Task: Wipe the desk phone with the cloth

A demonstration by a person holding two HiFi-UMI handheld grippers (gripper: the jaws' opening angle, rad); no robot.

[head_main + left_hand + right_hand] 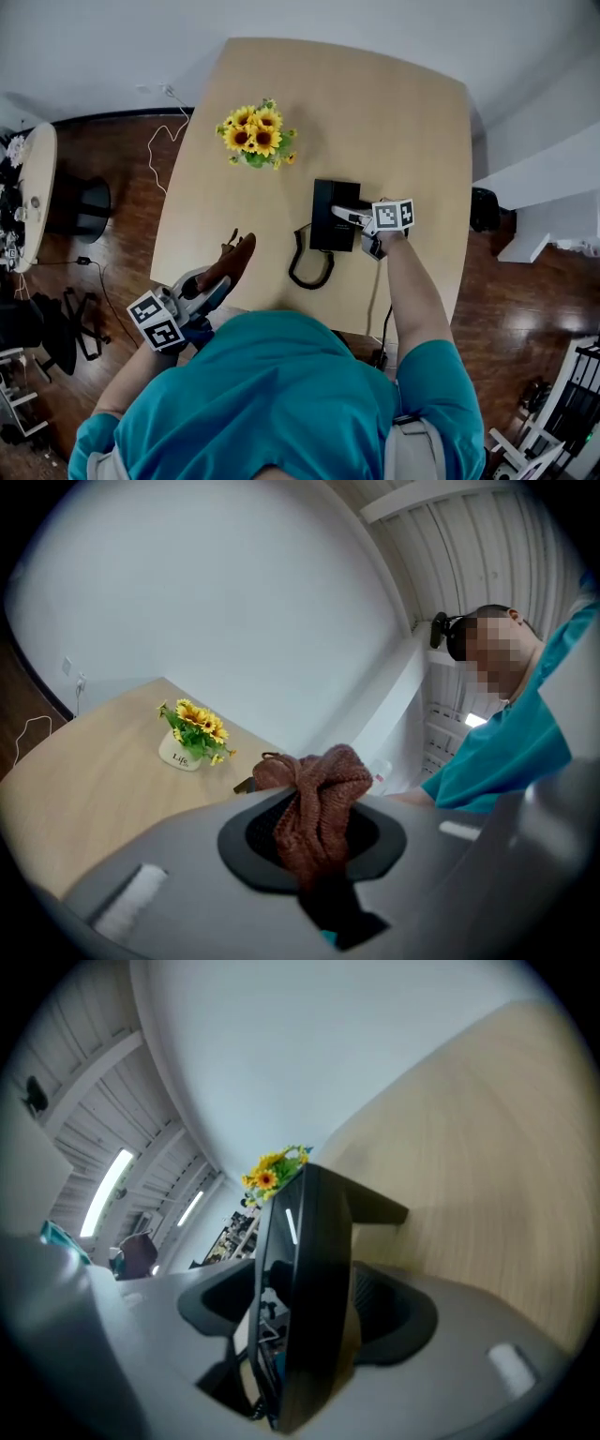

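The black desk phone (330, 214) lies on the wooden table (403, 122), right of the middle, with its coiled cord (309, 269) looping toward the near edge. My right gripper (351, 215) reaches onto the phone's right side. In the right gripper view the phone's dark edge (314, 1279) stands between the jaws of the right gripper (309, 1312), with a gap on the left side, so the jaws are open around it. My left gripper (225, 272) hovers at the table's near left edge, shut on a brown knitted cloth (236, 259). The cloth (314, 803) bunches up out of the left gripper (314, 846).
A small pot of sunflowers (255, 134) stands left of the phone, toward the far side; the same pot (192, 735) shows in the left gripper view. A white cable (161, 141) hangs off the table's left side over the dark wood floor. A person's teal shirt (506, 752) fills the right.
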